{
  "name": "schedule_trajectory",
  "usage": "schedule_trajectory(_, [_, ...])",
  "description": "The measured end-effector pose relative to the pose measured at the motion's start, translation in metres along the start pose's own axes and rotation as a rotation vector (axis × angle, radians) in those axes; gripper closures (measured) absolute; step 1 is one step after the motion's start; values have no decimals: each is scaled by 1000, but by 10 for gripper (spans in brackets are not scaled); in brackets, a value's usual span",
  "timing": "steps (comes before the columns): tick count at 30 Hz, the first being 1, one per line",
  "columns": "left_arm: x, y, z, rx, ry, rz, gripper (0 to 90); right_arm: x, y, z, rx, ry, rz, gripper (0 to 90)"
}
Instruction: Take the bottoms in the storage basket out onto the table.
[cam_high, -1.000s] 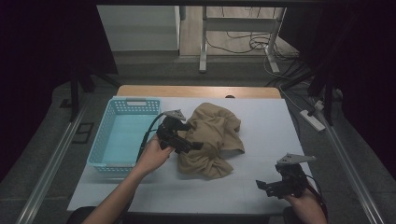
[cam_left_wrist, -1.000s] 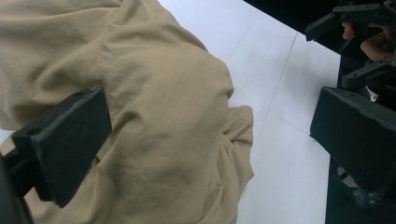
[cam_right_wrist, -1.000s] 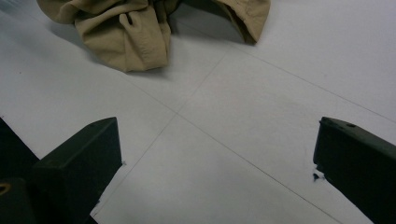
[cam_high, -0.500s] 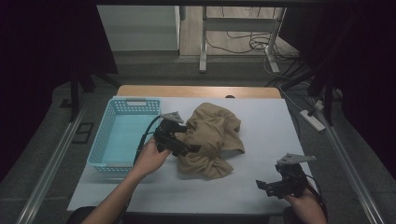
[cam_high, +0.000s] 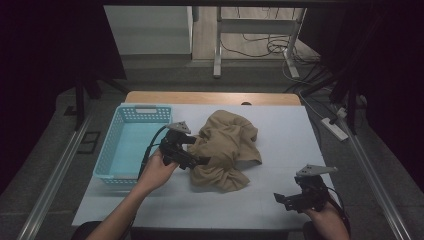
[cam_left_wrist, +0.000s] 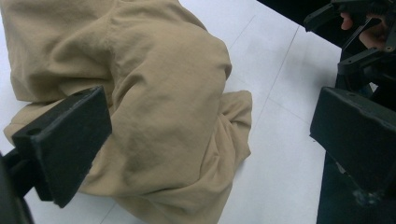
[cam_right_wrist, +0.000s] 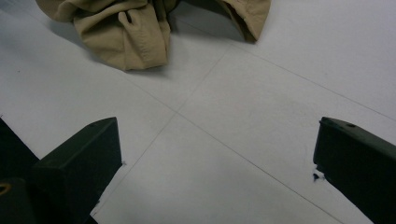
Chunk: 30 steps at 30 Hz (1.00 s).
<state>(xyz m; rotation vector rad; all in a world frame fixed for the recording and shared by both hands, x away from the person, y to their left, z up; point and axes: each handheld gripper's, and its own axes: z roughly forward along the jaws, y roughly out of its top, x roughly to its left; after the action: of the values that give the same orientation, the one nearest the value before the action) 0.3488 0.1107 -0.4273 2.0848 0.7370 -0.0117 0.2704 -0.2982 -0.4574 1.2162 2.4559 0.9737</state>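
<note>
A crumpled tan garment (cam_high: 225, 150) lies in a heap near the middle of the white desk (cam_high: 280, 125), just to the right of a light blue basket (cam_high: 131, 142) that stands at the desk's left edge. From the high view, the left claw (cam_high: 200, 161) sits at the heap's left side, held in the person's left hand (cam_high: 157, 170), its tip reaching onto the cloth; whether a jaw touches the fabric is hard to tell from up there. The left gripper view settles more: its two black jaws stand wide apart, with a rounded fold of the tan garment (cam_left_wrist: 159, 107) lying between and beyond them, the left jaw just over the cloth's edge and the right jaw out over bare desk. Nothing is pinched. That view also catches the other gripper and some fingers far off in the upper right corner.

The right claw (cam_high: 281, 199) rests well apart from the garment, near the desk's front right corner. Its own view shows its jaws spread over plain desk surface crossed by thin seam lines, holding nothing, with the garment's (cam_right_wrist: 140, 32) stitched hems bunched along the top edge.
</note>
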Motion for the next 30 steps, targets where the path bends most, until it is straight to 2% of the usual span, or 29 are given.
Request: schedule_trajectory(30, [-2, -19, -18, 4, 25, -16, 8, 0, 0, 1, 5, 3, 2, 11])
